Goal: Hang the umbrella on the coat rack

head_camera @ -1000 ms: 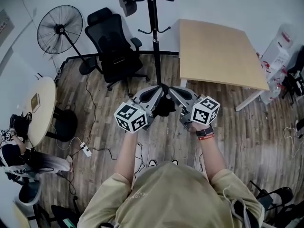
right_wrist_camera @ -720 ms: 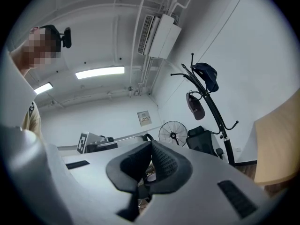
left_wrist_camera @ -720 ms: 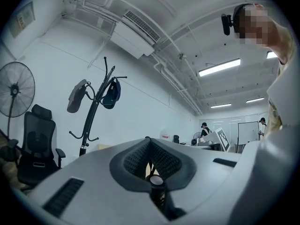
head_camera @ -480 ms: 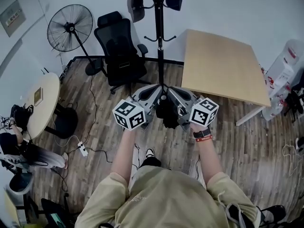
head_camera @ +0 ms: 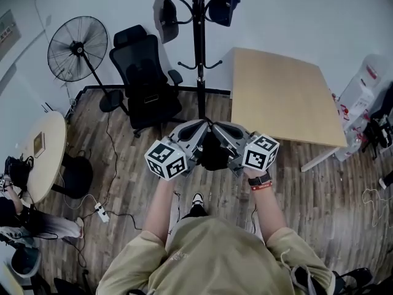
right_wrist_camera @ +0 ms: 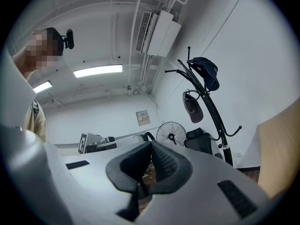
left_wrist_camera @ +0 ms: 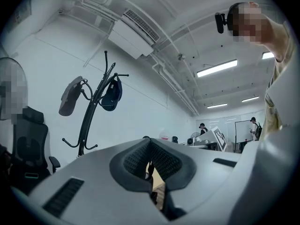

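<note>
Over the last half second the two grippers have stayed tip to tip in front of us. The coat rack (head_camera: 198,48) has slid a little to the left in the head view, which we take as us still walking up to it. The left hand-held gripper (head_camera: 201,128) and the right hand-held gripper (head_camera: 220,128) angle inward and meet at their tips. The umbrella (head_camera: 215,153), a folded black bundle, is tucked between and below their bodies. Each gripper's own view shows its jaws drawn nearly together on a thin dark strip. We judge this to be the umbrella's strap, pinched from both sides. From above we cannot tell the umbrella's long axis for sure, though it seems to hang downward. The rack stands upright straight ahead on the far side, well apart from the tips, with its pole almost in line with the seam where the grippers meet. So neither gripper is nearer. Its lower hooks (head_camera: 181,65) curl out left and right and look free, while a grey cap (head_camera: 164,14) and a dark cap (head_camera: 222,2) fill the upper ones. The desk (head_camera: 282,91) lies to the right of the pole and the office chair (head_camera: 144,72) to its left. We expect the next move to carry the strap forward and up.
</note>
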### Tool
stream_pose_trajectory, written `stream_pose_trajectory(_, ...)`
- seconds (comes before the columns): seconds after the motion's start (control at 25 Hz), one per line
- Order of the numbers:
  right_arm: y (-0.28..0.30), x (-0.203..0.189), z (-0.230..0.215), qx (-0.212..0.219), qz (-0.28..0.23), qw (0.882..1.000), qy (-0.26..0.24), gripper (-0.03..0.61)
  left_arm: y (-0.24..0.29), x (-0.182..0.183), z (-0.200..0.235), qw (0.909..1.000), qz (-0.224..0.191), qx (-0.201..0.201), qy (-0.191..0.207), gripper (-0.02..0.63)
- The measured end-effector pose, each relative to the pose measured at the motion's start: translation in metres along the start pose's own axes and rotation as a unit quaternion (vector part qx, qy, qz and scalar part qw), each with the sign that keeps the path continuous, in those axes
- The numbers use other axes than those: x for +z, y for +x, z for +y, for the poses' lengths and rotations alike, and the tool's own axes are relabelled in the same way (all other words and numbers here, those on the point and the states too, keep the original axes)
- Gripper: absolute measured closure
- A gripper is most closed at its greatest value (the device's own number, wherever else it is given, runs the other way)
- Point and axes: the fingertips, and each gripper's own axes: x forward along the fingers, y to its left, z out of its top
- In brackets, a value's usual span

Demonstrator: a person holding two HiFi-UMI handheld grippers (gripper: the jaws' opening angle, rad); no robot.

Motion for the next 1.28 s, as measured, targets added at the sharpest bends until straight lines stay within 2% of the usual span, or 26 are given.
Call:
stream_pose_trajectory(0.36, 0.074, 0.053, -0.064, -0.036, -0.017, 0.998, -0.04, 0.561, 0.041, 0.045, 0.091, 0.9995, -0.006, -0.026, 0.018, 0.591)
stream_pose_trajectory(0.6, 0.113, 0.099, -0.092, -0.044, -0.045, 0.996, -0.063, 0.561, 0.069, 0.09, 0.138, 0.9984, -0.02, -0.043, 0.031, 0.591)
stream_pose_trajectory(0.84, 0.138, 0.162, -0.107, -0.032, -0.075, 0.993, -0.089, 0.561, 0.097, 0.148, 0.16, 0.9964, -0.033, -0.056, 0.054, 0.591)
stream_pose_trajectory(1.04, 0.159, 0.206, -0.112, -0.019, -0.068, 0.989, -0.129, 0.561, 0.115, 0.192, 0.174, 0.9948, -0.054, -0.046, 0.073, 0.591)
stream_pose_trajectory(1.28, 0.171, 0.243, -0.118, -0.007, -0.074, 0.985, -0.155, 0.561, 0.133, 0.223, 0.177, 0.9922, -0.072, -0.039, 0.094, 0.591)
